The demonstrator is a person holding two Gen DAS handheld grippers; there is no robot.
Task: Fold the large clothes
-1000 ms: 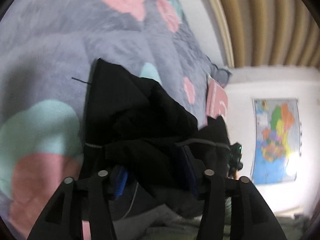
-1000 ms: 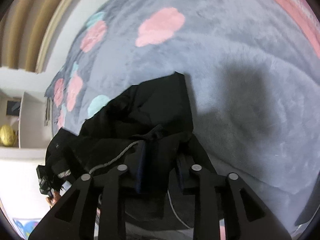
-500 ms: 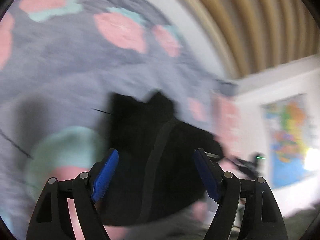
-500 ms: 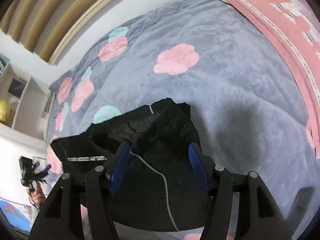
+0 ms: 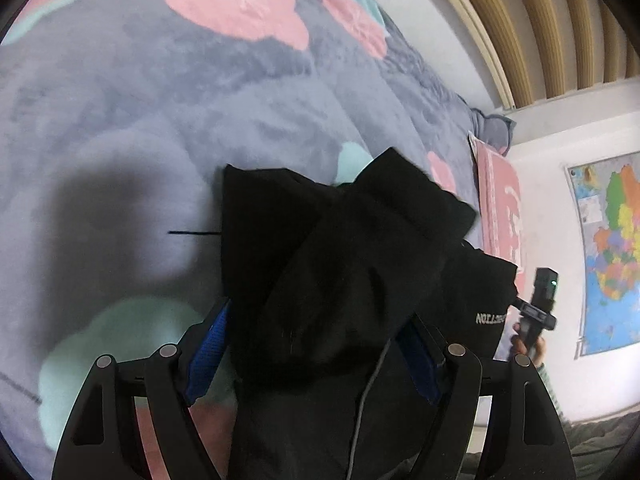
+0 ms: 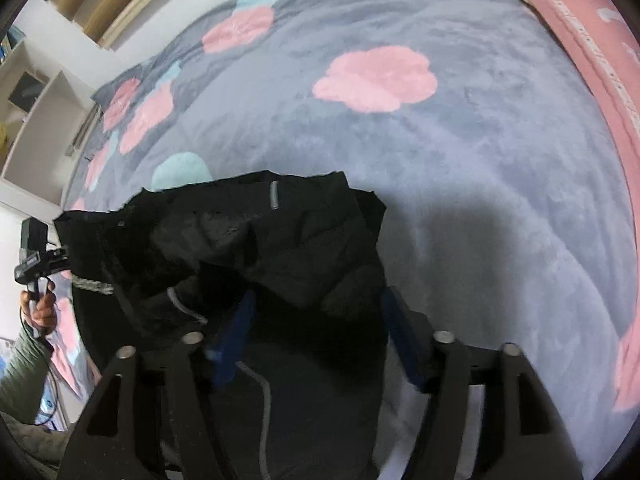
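Your left gripper (image 5: 316, 344) stands wide apart with nothing clamped: the black garment (image 5: 348, 264) lies bunched between and ahead of its blue pads (image 5: 208, 352), draped over the gap but not pinched. Your right gripper (image 6: 320, 332) is likewise spread, its pads (image 6: 236, 332) on either side of the garment's (image 6: 256, 248) near edge, holding nothing. The garment sits in a loose heap on the grey blanket (image 6: 460, 168), a grey drawcord (image 6: 264, 400) trailing from it toward you. Relative to the garment, the pink pillow (image 5: 500, 208) lies beyond its far right corner in the left view.
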